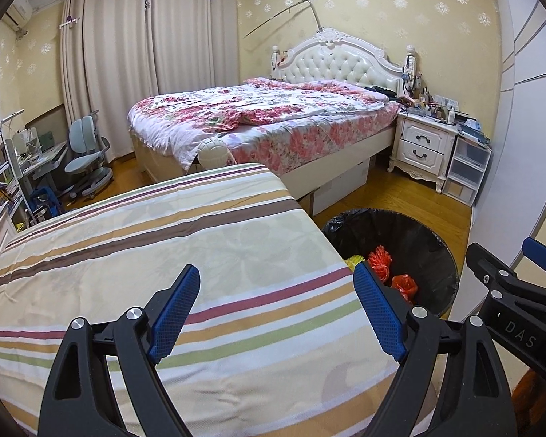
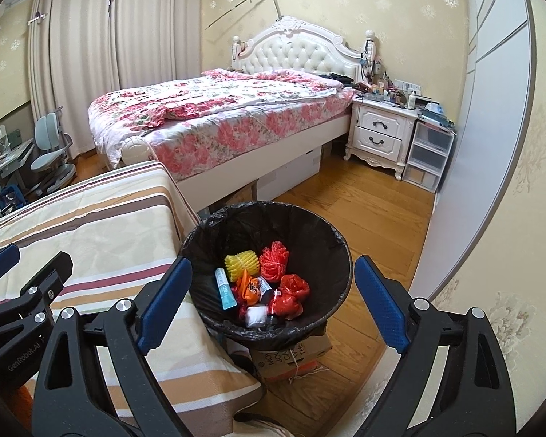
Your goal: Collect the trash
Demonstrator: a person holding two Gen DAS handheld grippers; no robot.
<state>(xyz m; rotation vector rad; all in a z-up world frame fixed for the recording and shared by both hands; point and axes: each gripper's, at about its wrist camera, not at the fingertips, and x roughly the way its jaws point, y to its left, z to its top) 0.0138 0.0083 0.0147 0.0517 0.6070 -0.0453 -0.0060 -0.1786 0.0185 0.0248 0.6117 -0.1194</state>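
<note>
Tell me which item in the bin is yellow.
The ribbed yellow foam net at the back left of the bin; the bags beside it are red or orange.

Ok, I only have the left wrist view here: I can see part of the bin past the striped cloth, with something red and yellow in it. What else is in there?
Observer: The right wrist view looks straight into the trash bin. Besides the yellow foam net and the red mesh, a light blue tube lies against the liner.
Operator: Anything else?
Observer: An orange snack wrapper, a red plastic bag and a white wad sit in the middle.
Operator: Is the right tool holding anything?
Observer: No, the right tool is open and empty above the bin.
Operator: What does the bin stand on?
Observer: A cardboard box tied with string shows right beneath it.
</note>
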